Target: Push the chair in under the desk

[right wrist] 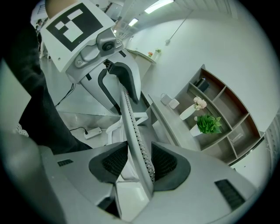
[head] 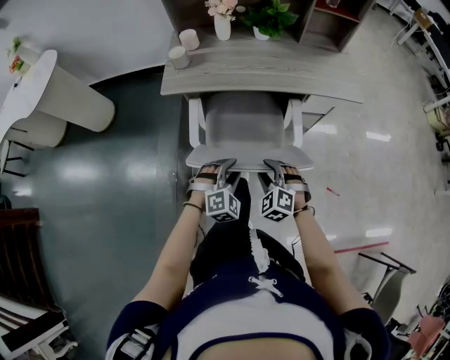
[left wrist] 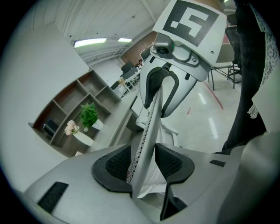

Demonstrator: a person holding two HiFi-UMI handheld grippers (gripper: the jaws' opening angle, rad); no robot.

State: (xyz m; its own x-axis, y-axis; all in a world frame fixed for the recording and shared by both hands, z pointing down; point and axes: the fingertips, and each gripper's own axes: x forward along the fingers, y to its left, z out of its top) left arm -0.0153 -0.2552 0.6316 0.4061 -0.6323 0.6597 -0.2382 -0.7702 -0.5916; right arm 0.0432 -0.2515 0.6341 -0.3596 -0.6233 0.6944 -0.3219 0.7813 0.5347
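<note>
A light grey chair with white armrests stands with its seat partly under the grey wooden desk. The top edge of its backrest faces me. My left gripper clamps that edge left of centre. My right gripper clamps it right of centre. In the left gripper view the perforated backrest edge runs between the two dark pads of the left gripper. In the right gripper view the same edge sits between the pads of the right gripper.
On the desk stand a vase of flowers, a potted plant and two cups, with an open shelf behind. A white round table stands at the left. More chairs and red floor tape lie to the right.
</note>
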